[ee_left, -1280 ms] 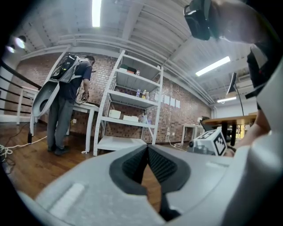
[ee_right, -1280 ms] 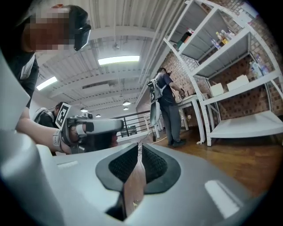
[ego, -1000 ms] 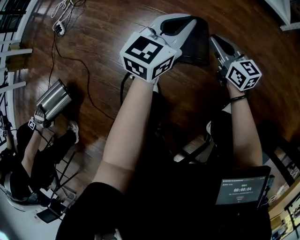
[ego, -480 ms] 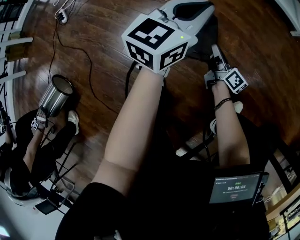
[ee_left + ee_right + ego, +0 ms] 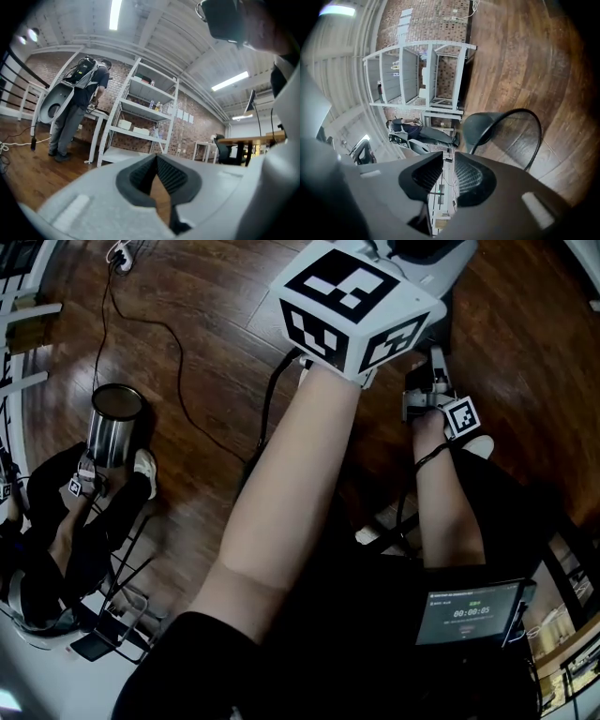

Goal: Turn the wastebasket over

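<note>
The black mesh wastebasket (image 5: 506,136) lies on its side on the wooden floor, its round rim facing my right gripper, in the right gripper view. My right gripper (image 5: 449,161) is low, just short of that rim; its jaws are opening, with a narrow gap and nothing between the pads. In the head view it shows small, by its marker cube (image 5: 459,416). My left gripper (image 5: 156,159) is raised and level, pad tips touching, holding nothing. Its big marker cube (image 5: 356,301) hides most of the basket in the head view.
Another person at the left stands a steel bin (image 5: 112,423) upright. A black cable (image 5: 178,352) trails over the floor. A small screen (image 5: 469,610) sits at my waist. A white shelf rack (image 5: 140,112) and a person with a backpack (image 5: 79,108) are further off.
My right gripper has dropped toward the floor and rolled over. My left gripper has risen closer to the camera, covering the basket. The other person's steel bin has gone from tilted to upright.
</note>
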`<state>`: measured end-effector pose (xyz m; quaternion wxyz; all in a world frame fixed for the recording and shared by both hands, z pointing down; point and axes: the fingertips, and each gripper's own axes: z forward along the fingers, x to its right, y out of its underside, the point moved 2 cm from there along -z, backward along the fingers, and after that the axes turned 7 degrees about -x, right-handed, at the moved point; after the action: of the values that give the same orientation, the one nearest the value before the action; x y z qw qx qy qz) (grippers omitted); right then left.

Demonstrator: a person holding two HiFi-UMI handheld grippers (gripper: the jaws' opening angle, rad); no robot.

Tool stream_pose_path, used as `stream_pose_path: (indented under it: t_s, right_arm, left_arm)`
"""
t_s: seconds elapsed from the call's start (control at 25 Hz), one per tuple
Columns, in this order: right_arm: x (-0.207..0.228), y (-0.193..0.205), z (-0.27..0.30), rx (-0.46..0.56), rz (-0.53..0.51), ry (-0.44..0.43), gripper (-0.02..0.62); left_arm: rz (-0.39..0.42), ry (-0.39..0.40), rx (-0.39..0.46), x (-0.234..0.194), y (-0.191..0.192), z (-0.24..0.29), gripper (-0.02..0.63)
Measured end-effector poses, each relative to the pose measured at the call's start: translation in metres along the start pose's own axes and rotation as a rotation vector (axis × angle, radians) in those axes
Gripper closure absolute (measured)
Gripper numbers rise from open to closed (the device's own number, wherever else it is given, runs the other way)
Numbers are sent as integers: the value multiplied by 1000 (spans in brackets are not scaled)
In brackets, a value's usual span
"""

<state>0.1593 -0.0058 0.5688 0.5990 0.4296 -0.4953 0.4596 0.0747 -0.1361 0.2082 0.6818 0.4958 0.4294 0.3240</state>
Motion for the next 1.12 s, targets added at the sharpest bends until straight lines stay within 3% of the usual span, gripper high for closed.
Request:
stream_pose_path:
  t_s: [0.4, 0.68, 0.8, 1.0, 1.12]
  right_arm:
    - [42, 12, 22, 21, 59, 43, 382]
    - [43, 6, 68, 55, 81, -16, 374]
    - [35, 1, 82, 56, 80, -37, 462]
    - [37, -3, 84, 86, 103, -17, 516]
    - [40, -6, 79, 99, 112, 4, 584]
  left_arm:
    - [-87, -28, 10, -24, 10, 1, 603]
    - [-107, -19, 17, -24, 15, 1, 603]
    - [-112, -23, 22, -26, 15, -2, 603]
    - [-125, -29, 31, -29, 12, -6, 603]
    - [-125, -28, 35, -30, 11, -7, 603]
